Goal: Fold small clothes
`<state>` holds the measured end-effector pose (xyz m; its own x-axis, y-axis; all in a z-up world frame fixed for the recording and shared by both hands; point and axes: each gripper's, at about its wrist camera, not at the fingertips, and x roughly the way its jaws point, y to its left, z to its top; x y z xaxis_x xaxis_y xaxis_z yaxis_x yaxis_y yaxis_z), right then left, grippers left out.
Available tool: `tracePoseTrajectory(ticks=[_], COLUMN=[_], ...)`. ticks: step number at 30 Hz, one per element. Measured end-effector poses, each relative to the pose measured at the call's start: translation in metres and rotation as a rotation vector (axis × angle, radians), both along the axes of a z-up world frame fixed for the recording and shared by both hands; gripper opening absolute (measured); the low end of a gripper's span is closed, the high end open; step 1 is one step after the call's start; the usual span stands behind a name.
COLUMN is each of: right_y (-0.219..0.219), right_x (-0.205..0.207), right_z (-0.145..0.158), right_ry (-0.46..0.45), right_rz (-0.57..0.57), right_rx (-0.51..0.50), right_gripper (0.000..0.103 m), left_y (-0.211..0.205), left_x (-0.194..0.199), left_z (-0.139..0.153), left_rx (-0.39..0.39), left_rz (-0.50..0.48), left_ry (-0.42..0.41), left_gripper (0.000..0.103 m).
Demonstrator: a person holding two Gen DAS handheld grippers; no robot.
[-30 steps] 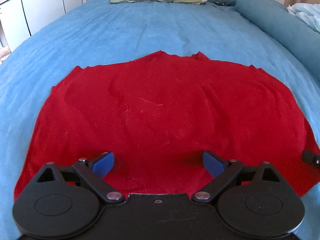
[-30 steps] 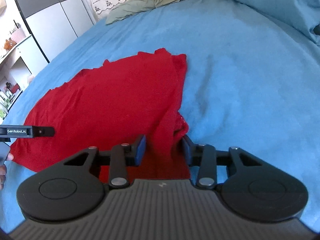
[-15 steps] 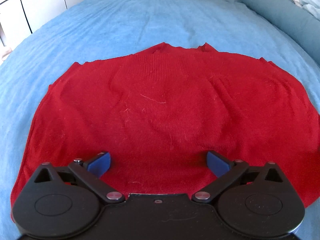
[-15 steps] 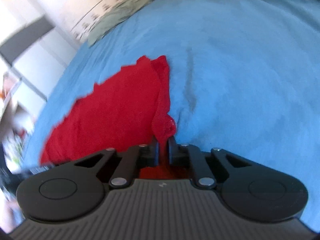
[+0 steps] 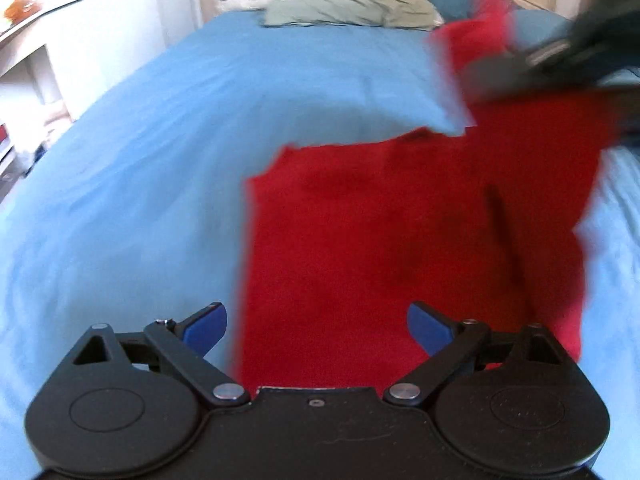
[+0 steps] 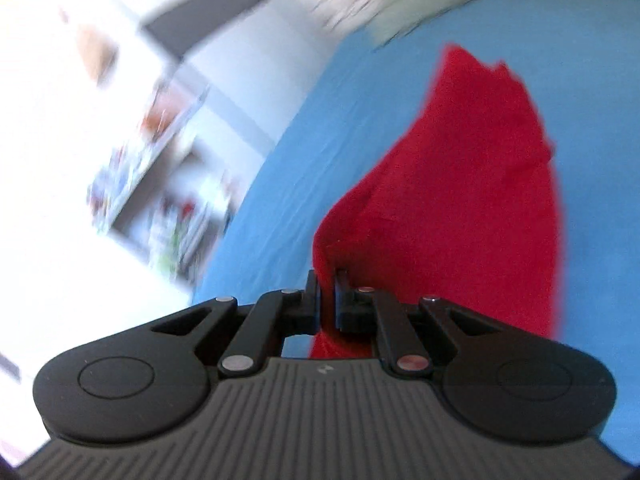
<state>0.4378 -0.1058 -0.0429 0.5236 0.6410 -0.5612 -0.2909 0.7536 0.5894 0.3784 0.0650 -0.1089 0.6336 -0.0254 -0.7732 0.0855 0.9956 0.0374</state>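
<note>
A red knit garment [image 5: 400, 240] lies on a bed covered with a blue sheet [image 5: 160, 140]. Half a second ago it lay spread flat and wide, and the right gripper [image 6: 327, 288] had just closed on its right edge. Now that gripper, its fingers pressed together and pinching a bunch of red cloth, has lifted that side up and is swinging it leftward over the rest. Both views are blurred by the motion.

In the left wrist view, the raised flap hangs at the far right beneath the dark blur of the right gripper, while the garment's left edge runs straight down the sheet. The left gripper [image 5: 318, 326] hovers at the near hem, its blue pads [image 5: 204, 326] spread wide, holding nothing.

A green pillow [image 5: 348, 14] rests at the far end of the bed.

The first lengthwise fold appears to be under way; the flap has not yet been laid down.
</note>
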Motion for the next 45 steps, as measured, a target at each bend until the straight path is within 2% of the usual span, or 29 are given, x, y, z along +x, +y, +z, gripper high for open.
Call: tracePoseTrajectory(ticks=[3, 5, 8, 9, 10, 12, 15, 17, 18, 19, 24, 26, 30, 33, 35, 37, 40, 43, 45], right_y=[0.066, 0.089, 0.091, 0.089, 0.086, 0.077, 0.051, 0.025, 0.012, -0.001, -0.042, -0.046, -0.051, -0.045, -0.034, -0.042, -0.046, -0.045, -0.047], right_x=[0.011, 0.009, 0.006, 0.006, 0.005, -0.005, -0.021, -0.044, -0.056, -0.068, -0.123, -0.136, -0.152, -0.155, -0.142, -0.144, -0.142, -0.143, -0.141], right_z=[-0.052, -0.079, -0.084, -0.082, -0.077, -0.059, -0.024, -0.008, -0.007, -0.008, -0.051, -0.075, -0.101, -0.107, -0.112, -0.120, -0.126, -0.124, -0.125], right_ry=[0.084, 0.105, 0.078, 0.080, 0.076, 0.018, -0.098, -0.187, -0.219, -0.245, -0.269, -0.240, -0.205, -0.227, -0.236, -0.233, -0.237, -0.255, -0.245], right_rz=[0.076, 0.097, 0.094, 0.107, 0.118, 0.119, 0.088, 0.012, -0.024, -0.059, -0.164, -0.176, -0.191, -0.196, -0.212, -0.233, -0.263, -0.282, -0.335], right_rx=[-0.125, -0.194, -0.181, -0.159, -0.138, -0.128, -0.130, -0.190, -0.223, -0.256, -0.419, -0.443, -0.447, -0.479, -0.500, -0.502, -0.493, -0.508, -0.530], right_gripper=[0.021, 0.021, 0.026, 0.038, 0.056, 0.076, 0.082, 0.090, 0.096, 0.099, 0.099, 0.099, 0.098, 0.098, 0.098, 0.098, 0.098, 0.098, 0.098], left_y=[0.039, 0.057, 0.071, 0.073, 0.074, 0.072, 0.071, 0.066, 0.064, 0.063, 0.042, 0.036, 0.038, 0.057, 0.069, 0.079, 0.081, 0.077, 0.075], left_x=[-0.017, -0.026, -0.035, -0.036, -0.038, -0.042, -0.048, -0.049, -0.049, -0.049, -0.035, -0.028, -0.013, -0.015, -0.021, -0.030, -0.039, -0.042, -0.040], left_z=[-0.015, -0.025, -0.033, -0.032, -0.032, -0.029, -0.021, -0.013, -0.011, -0.009, -0.006, -0.009, -0.018, -0.025, -0.032, -0.038, -0.037, -0.031, -0.027], left_rx=[-0.051, -0.087, -0.125, -0.130, -0.135, -0.153, -0.180, -0.190, -0.196, -0.200, -0.211, -0.208, -0.190, -0.167, -0.150, -0.162, -0.138, -0.169, -0.186], left_rz=[0.014, 0.019, 0.014, 0.009, 0.006, -0.001, -0.007, -0.009, -0.012, -0.013, -0.010, 0.002, 0.070, 0.132, 0.150, 0.135, 0.119, 0.132, 0.131], left_ry=[0.036, 0.060, 0.056, 0.048, 0.044, 0.042, 0.022, 0.004, -0.003, -0.010, -0.029, -0.040, -0.053, -0.039, -0.012, -0.006, -0.014, -0.016, -0.026], left_gripper=[0.099, 0.099, 0.099, 0.099, 0.099, 0.099, 0.099, 0.099, 0.099, 0.099, 0.099, 0.099, 0.099, 0.099, 0.100, 0.101, 0.101, 0.099, 0.099])
